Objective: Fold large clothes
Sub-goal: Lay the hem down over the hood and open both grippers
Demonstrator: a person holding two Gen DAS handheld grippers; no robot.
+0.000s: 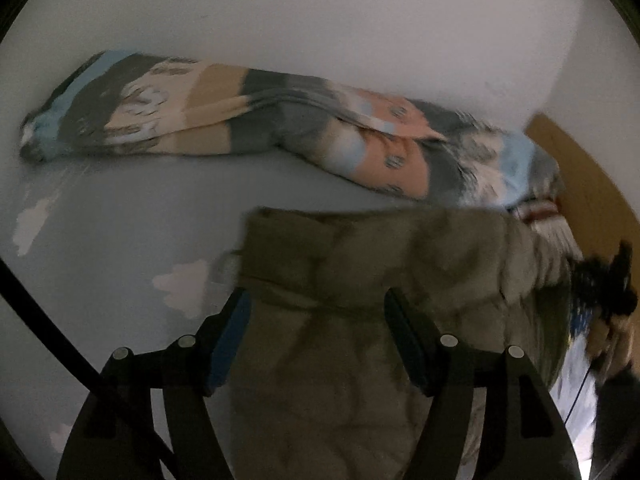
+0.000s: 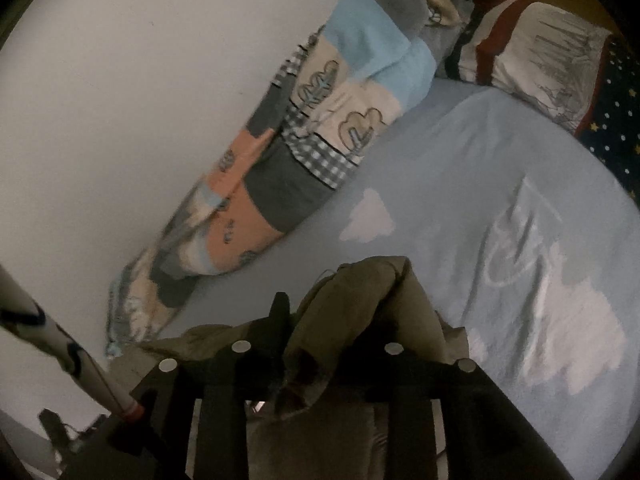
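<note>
Holding the left gripper [image 1: 316,300] low over the green coat [image 1: 360,264]. Keeping its fingers [image 1: 236,320] wide apart, one on each side of a fold, not pinching it. Lying flat and crumpled on the blue sheet [image 1: 120,220] with white clouds, near the front edge of the bed, spreading out under and past the fingers.

Pointing the right gripper [image 2: 320,320] down at another part of the coat. Bunching up here into a hump between and over the dark fingers [image 2: 280,316]. Too dark to tell whether squeezing the cloth or just sitting around it.

Lying behind the coat, well apart from it: a long rolled blanket [image 2: 320,120] in grey, pink, blue and cream patches, pressing along the white wall [image 2: 120,80]. Resting at the blanket's far end, a pillow [image 2: 540,52] with red stripes.
</note>
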